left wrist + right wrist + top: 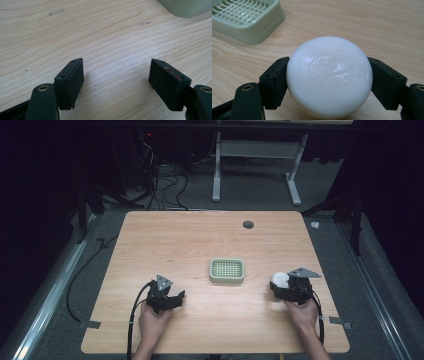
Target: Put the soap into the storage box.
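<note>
I look down on a light wooden rectangular table (200, 245) with a small dark round hole (248, 224) near its far edge. Under it I see grey carpet floor (350, 285). Behind stands a white metal desk frame (257, 170), and black tangled cables (165, 185) lie on the floor. The room around is dark.
</note>
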A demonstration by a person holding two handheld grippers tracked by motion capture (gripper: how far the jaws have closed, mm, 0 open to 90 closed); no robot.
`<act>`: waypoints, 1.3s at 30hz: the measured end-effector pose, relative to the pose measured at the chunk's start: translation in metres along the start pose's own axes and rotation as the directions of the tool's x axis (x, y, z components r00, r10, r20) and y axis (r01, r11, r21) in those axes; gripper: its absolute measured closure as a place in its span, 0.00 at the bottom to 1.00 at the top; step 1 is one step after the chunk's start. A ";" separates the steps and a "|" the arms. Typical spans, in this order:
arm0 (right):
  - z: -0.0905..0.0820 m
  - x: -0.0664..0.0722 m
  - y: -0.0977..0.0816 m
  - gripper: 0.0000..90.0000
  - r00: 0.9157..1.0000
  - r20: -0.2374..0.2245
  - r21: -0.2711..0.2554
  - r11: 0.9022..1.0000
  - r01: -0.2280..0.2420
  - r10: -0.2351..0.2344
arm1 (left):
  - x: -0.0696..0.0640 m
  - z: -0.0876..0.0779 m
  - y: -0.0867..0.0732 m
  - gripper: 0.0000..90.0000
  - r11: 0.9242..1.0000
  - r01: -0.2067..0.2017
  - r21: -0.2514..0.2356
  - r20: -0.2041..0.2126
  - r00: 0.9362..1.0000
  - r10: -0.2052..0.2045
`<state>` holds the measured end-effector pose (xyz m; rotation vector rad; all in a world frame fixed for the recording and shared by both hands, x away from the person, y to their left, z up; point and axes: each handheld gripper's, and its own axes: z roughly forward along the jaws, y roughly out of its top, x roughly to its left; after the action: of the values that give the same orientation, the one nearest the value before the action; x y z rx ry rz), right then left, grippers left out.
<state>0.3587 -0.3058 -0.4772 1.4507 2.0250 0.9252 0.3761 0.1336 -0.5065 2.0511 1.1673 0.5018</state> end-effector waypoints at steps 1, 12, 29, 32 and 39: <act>-0.002 0.001 0.002 0.27 1.000 -0.002 0.003 1.000 0.000 0.000 | 0.000 0.000 0.000 0.32 1.000 0.000 0.000 0.000 1.000 0.000; -0.010 0.014 0.020 0.27 0.998 -0.050 -0.023 0.999 0.030 -0.031 | 0.000 0.000 0.000 0.32 1.000 0.000 -0.001 0.002 1.000 0.000; -0.005 0.038 0.048 0.27 0.988 -0.140 -0.048 0.997 0.056 -0.062 | 0.000 0.000 0.000 0.32 1.000 -0.002 -0.001 0.003 1.000 0.002; -0.003 0.043 0.053 0.27 0.985 -0.157 -0.053 0.997 0.062 -0.069 | 0.000 0.000 0.000 0.32 1.000 -0.002 -0.001 0.003 1.000 0.002; 0.004 0.056 0.068 0.27 0.976 -0.191 -0.058 0.994 0.090 -0.100 | 0.000 0.000 0.000 0.32 1.000 -0.002 -0.001 0.003 1.000 0.002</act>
<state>0.3857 -0.2372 -0.4289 1.2680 2.1732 1.1046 0.3759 0.1334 -0.5065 2.0515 1.1635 0.5001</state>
